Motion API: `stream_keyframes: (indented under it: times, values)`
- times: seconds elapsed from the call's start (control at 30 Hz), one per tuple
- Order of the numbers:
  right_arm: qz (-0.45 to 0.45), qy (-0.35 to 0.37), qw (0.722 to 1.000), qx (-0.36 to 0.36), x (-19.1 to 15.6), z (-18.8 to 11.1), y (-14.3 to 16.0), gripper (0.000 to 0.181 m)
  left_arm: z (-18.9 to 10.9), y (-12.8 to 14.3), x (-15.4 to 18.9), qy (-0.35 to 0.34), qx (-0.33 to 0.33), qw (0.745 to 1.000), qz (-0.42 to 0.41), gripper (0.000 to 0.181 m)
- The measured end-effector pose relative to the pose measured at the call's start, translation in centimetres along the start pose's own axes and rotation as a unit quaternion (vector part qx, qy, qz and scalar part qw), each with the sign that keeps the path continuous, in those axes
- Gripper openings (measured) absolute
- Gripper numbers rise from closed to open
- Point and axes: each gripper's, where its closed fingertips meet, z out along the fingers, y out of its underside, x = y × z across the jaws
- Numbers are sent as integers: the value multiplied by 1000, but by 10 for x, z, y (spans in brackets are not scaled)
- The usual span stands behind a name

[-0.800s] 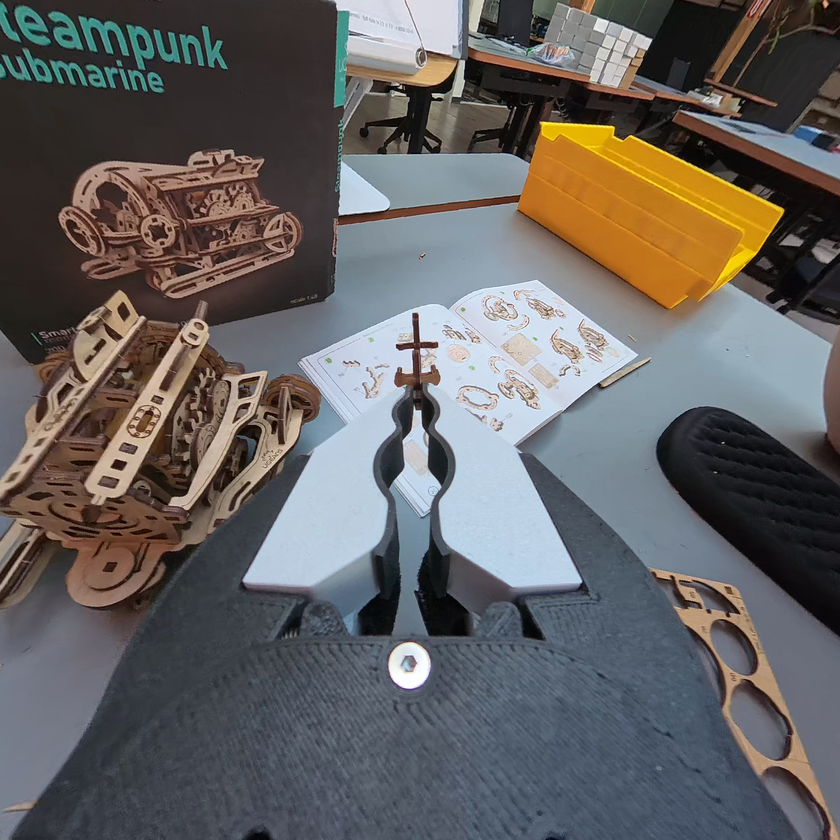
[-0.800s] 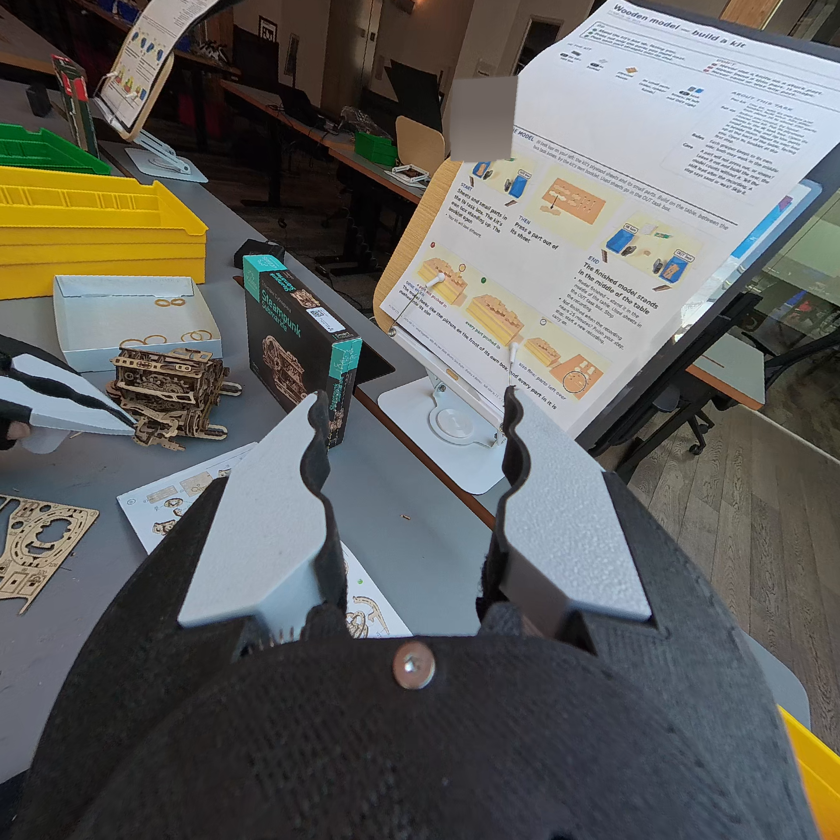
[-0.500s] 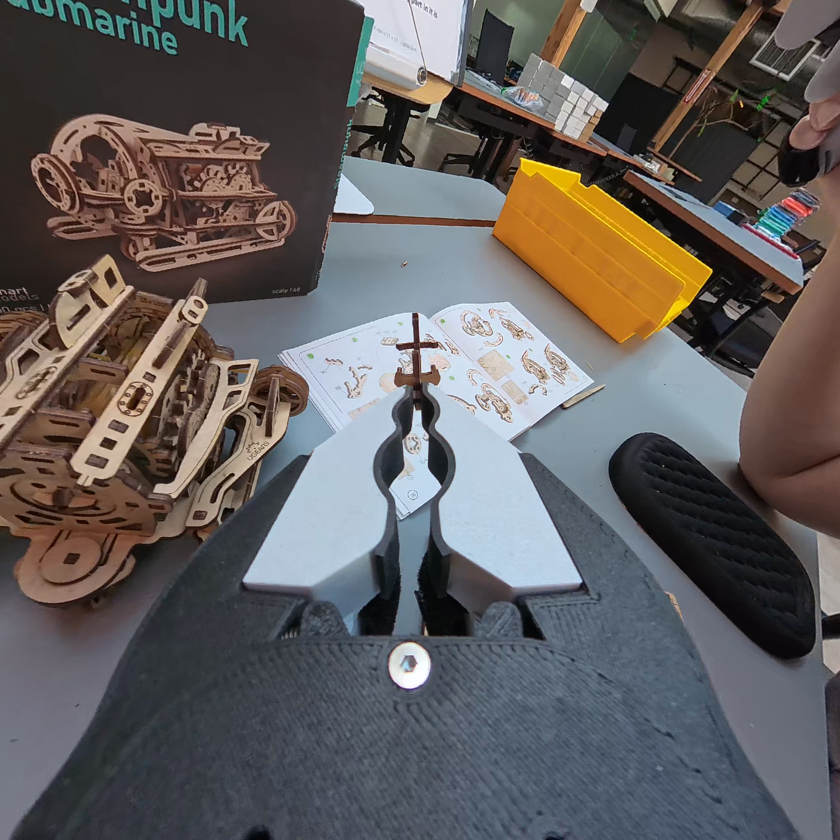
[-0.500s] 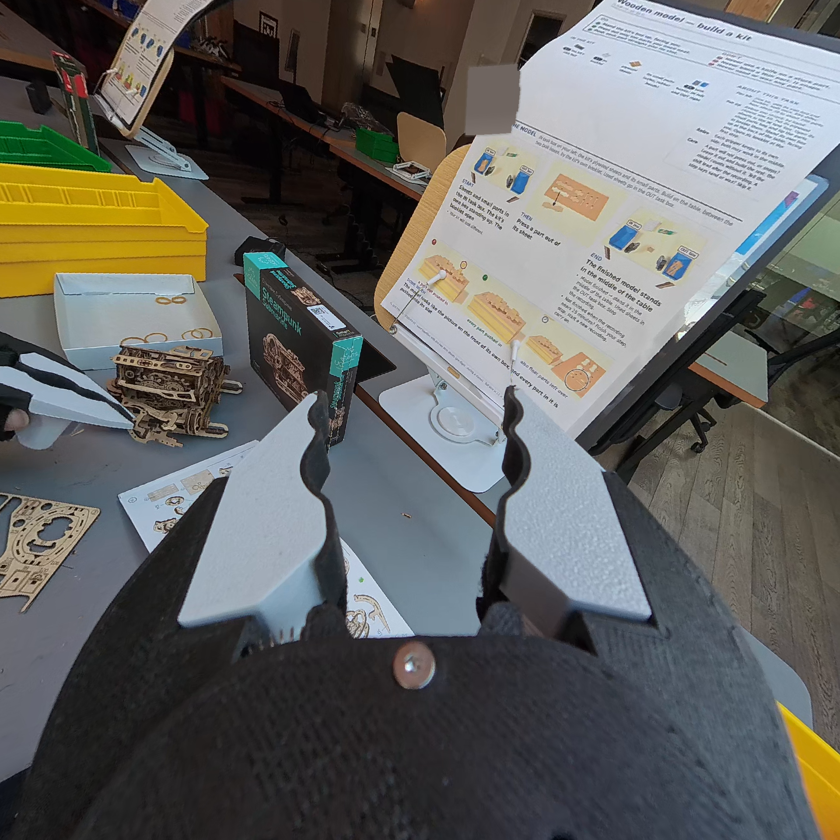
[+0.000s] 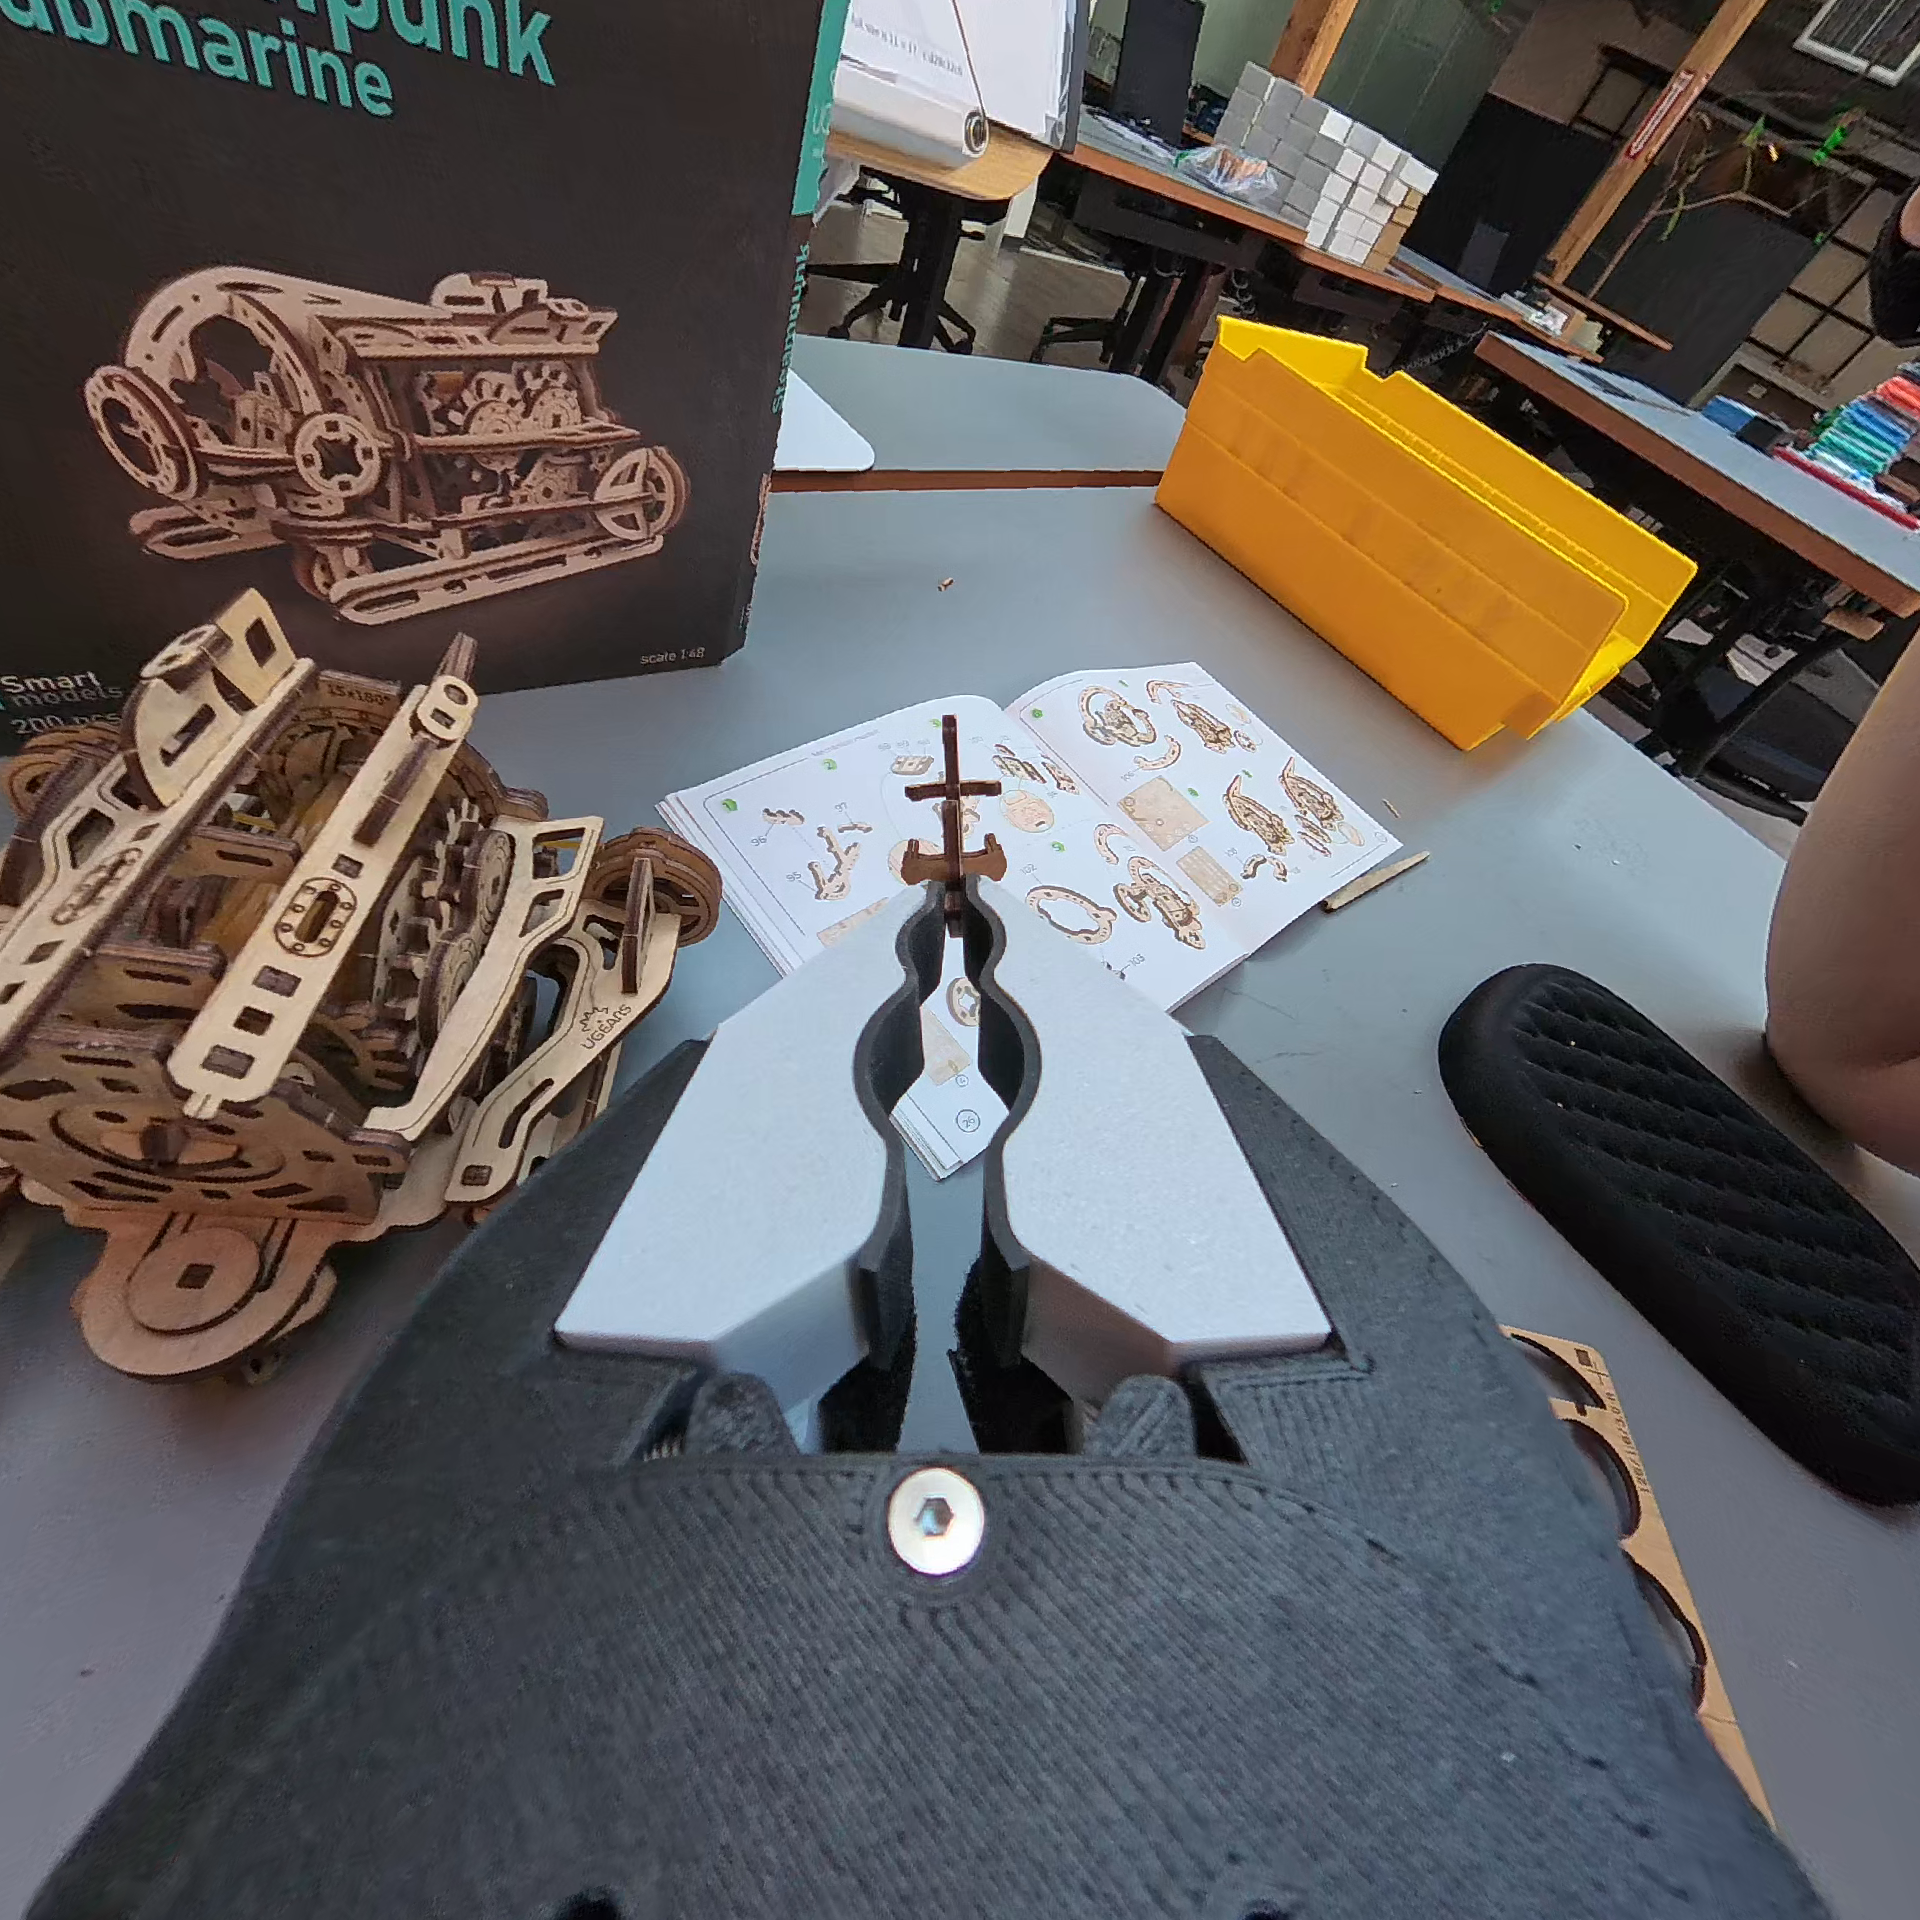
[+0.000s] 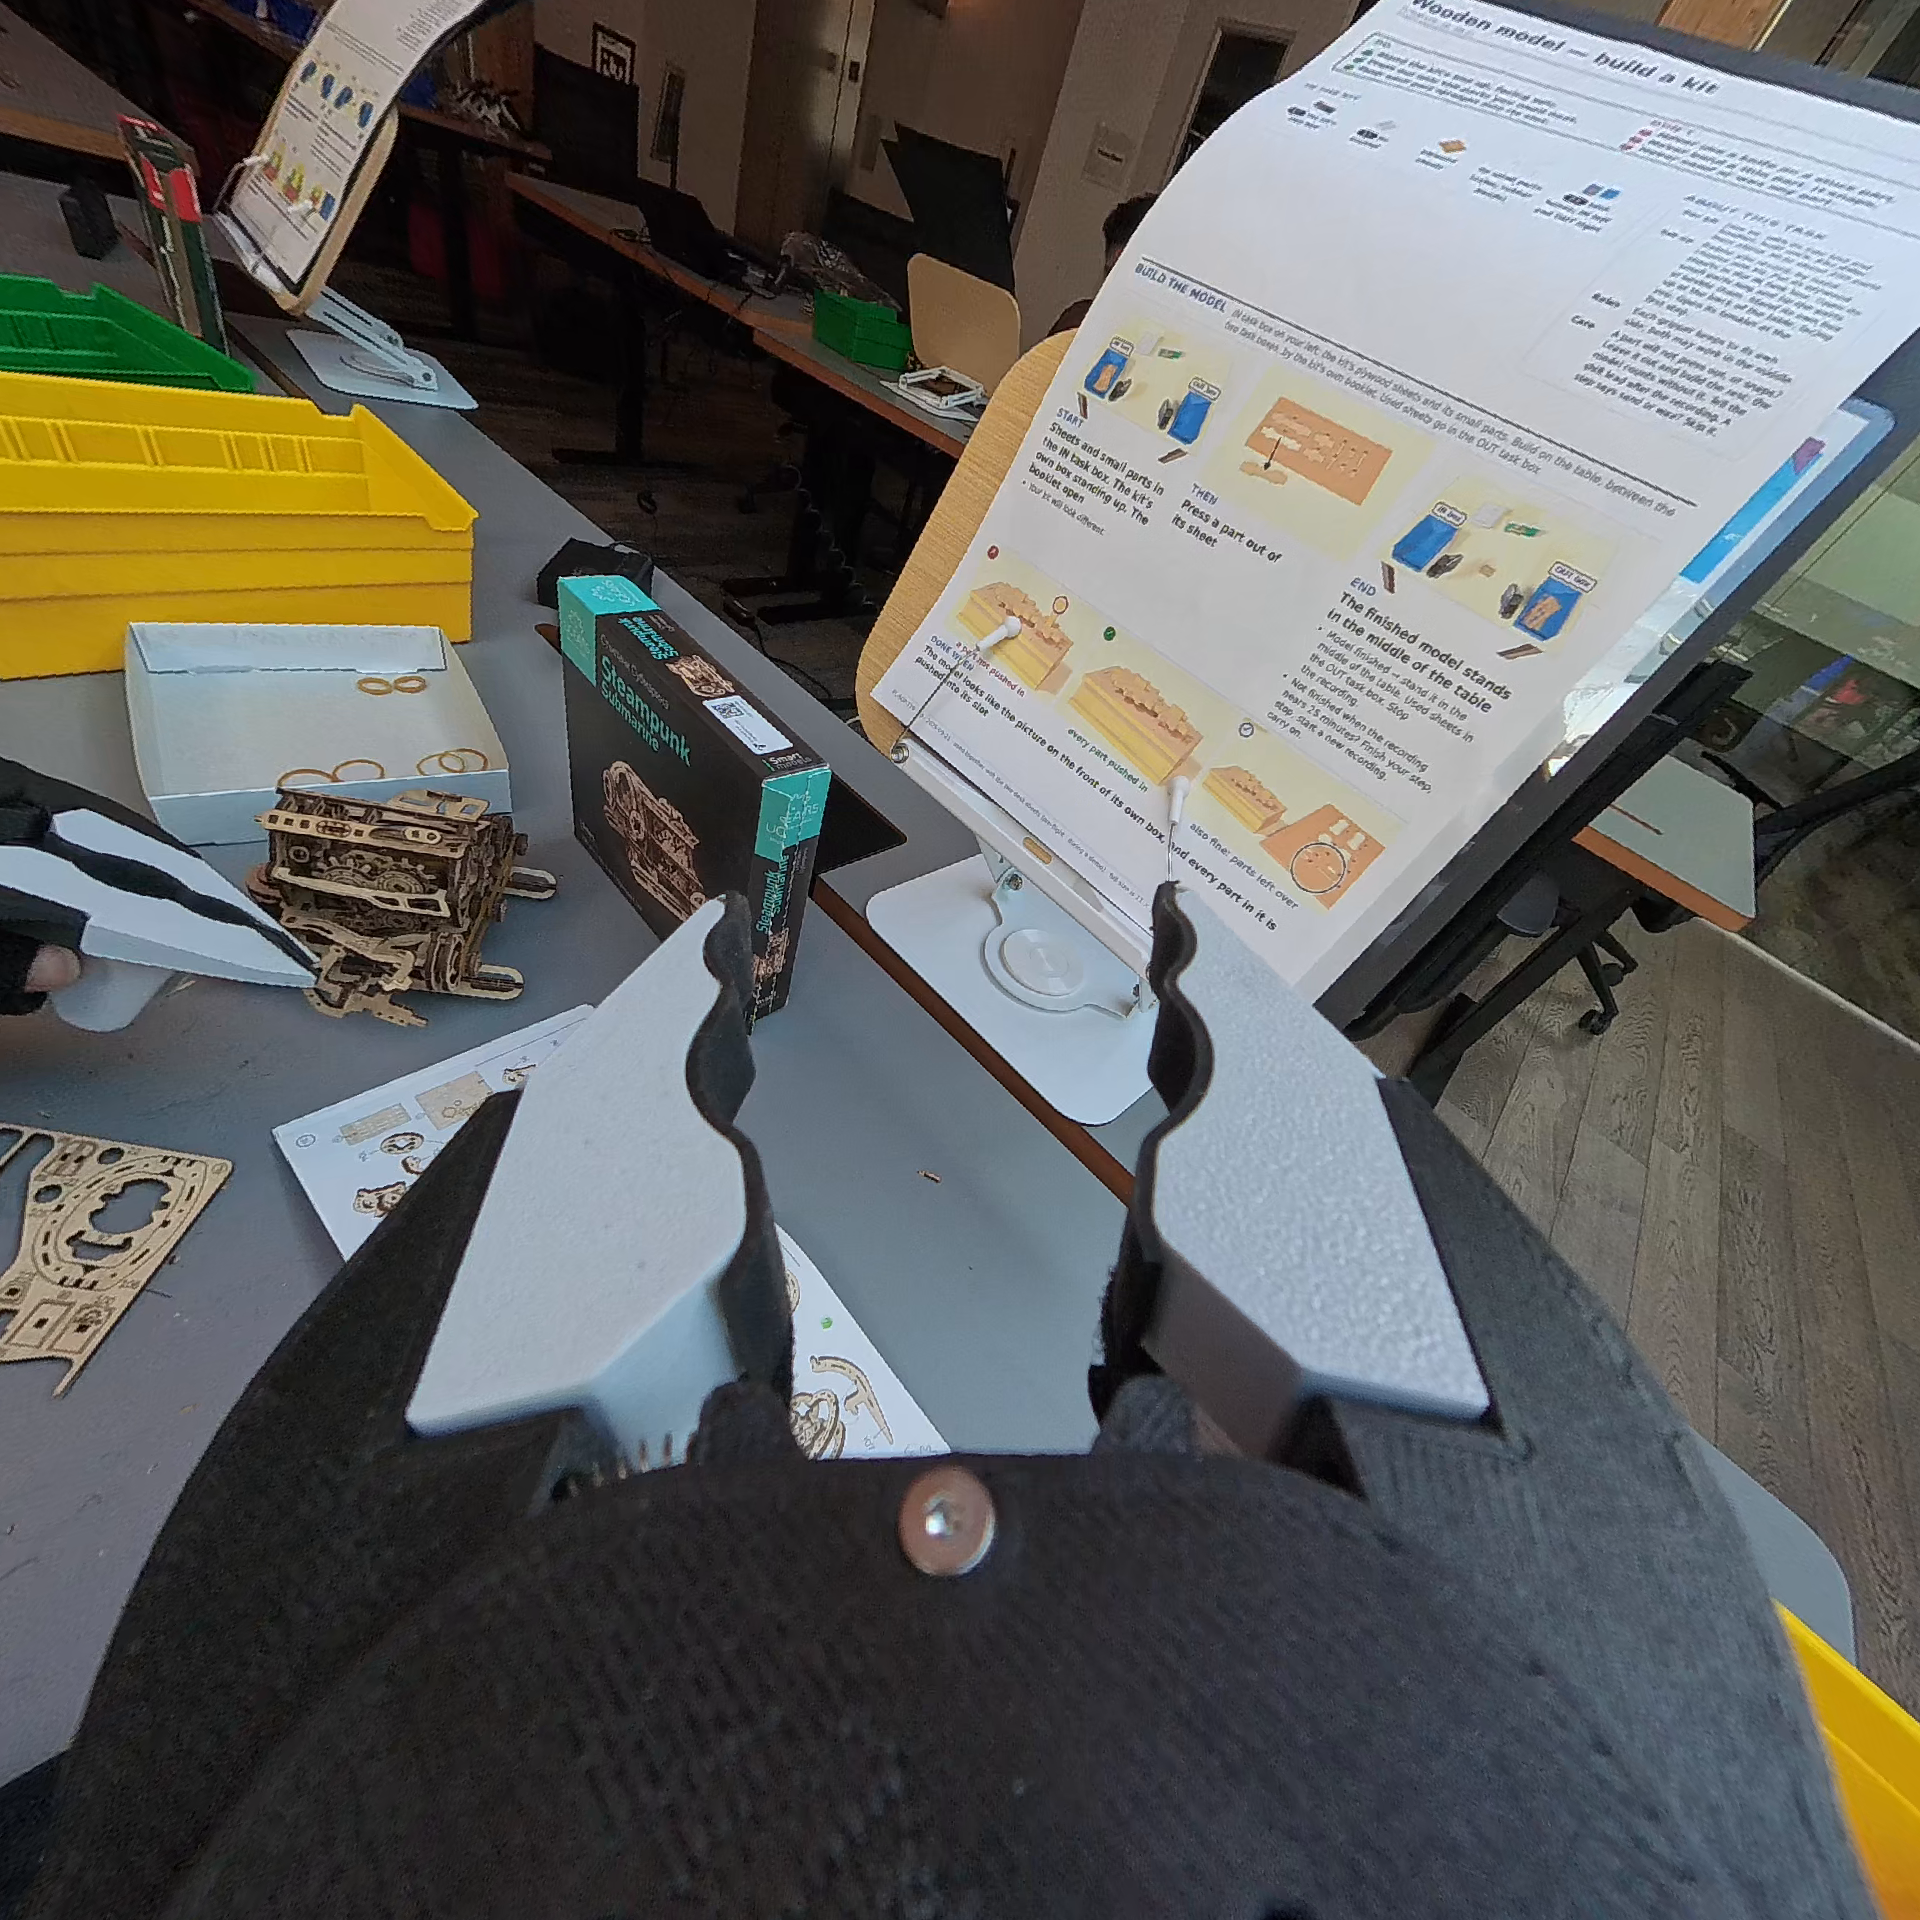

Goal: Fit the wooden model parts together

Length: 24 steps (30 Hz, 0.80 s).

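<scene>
Plywood in miniature fills a grey table (image 5: 1091,582): the left gripper (image 5: 948,906) has its jaws drawn narrow on a small dark wooden part (image 5: 951,821), cross-shaped and held upright at the fingertips above an open instruction booklet (image 5: 1122,831). Just left of the gripper sits the partly built wooden model (image 5: 291,977), a dense block of gears and slotted frames, resting on the table in front of the kit's dark box (image 5: 395,312), which stands upright at the far left. A yellow bin (image 5: 1392,540) lies to the far right, a black padded rest (image 5: 1683,1195) to the near right beside a person's bare arm (image 5: 1849,935), and a punched-out plywood sheet (image 5: 1631,1496) pokes out at the near right edge.

From the right wrist view, the right gripper (image 6: 945,935) is held above the table with its jaws spread wide and nothing between them. It faces an instruction sheet on a stand (image 6: 1403,468) on the right. To the left, the left gripper's tip is right at the model's near left edge; whether they touch cannot be told. A shallow white tray (image 6: 301,707) holding rubber bands lies beyond the model, and another plywood sheet (image 6: 94,1247) lies near left.
</scene>
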Motion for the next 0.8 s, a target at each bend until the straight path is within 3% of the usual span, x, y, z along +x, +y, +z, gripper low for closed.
stream_keyframes:
  times: [0.8]
  values:
    - [6,-1,1000,0,0,0,0,76,1,2,-3,-18,-7,1000,25,1]
